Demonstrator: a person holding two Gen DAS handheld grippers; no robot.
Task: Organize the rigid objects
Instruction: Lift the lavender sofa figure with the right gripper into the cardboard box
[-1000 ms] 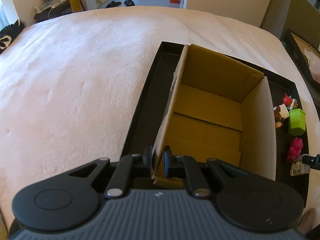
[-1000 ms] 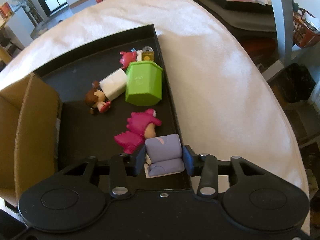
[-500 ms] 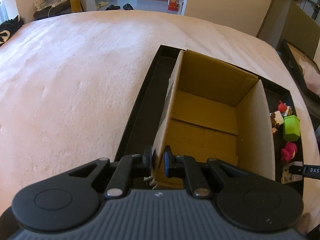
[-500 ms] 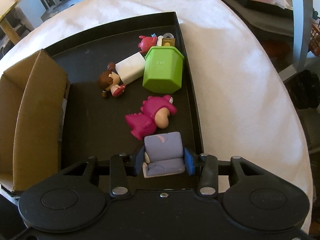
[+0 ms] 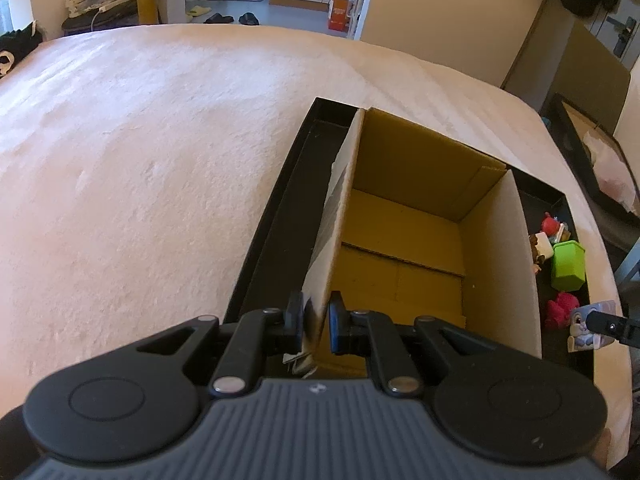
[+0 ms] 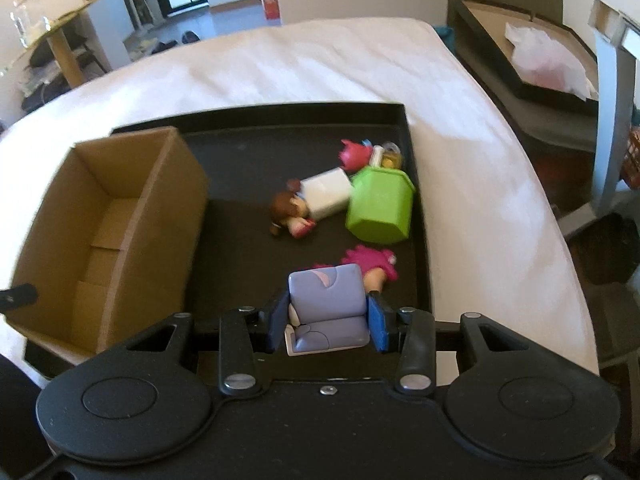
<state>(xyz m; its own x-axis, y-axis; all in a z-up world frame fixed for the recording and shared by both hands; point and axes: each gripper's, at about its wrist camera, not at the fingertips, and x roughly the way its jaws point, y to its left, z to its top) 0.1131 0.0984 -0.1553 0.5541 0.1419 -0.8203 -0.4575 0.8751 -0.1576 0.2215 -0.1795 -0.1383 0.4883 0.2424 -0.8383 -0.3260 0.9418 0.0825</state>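
My left gripper [image 5: 314, 326] pinches the cardboard box [image 6: 120, 216] wall, steadying it. My right gripper [image 6: 328, 326] holds the purple figure [image 6: 328, 304]; next I carry it over the box.

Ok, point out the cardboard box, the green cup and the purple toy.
cardboard box [image 5: 404, 248], left wrist view, inside floor.
green cup [image 6: 380, 204], right wrist view, its side.
purple toy [image 6: 327, 292], right wrist view, its back.

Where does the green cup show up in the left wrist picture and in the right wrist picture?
Left wrist view: green cup at the far right edge, on the black tray, beyond the cardboard box.
Right wrist view: right of centre, tipped over by the tray's right wall.
Shared landmark: the cardboard box, left of the cup in both.
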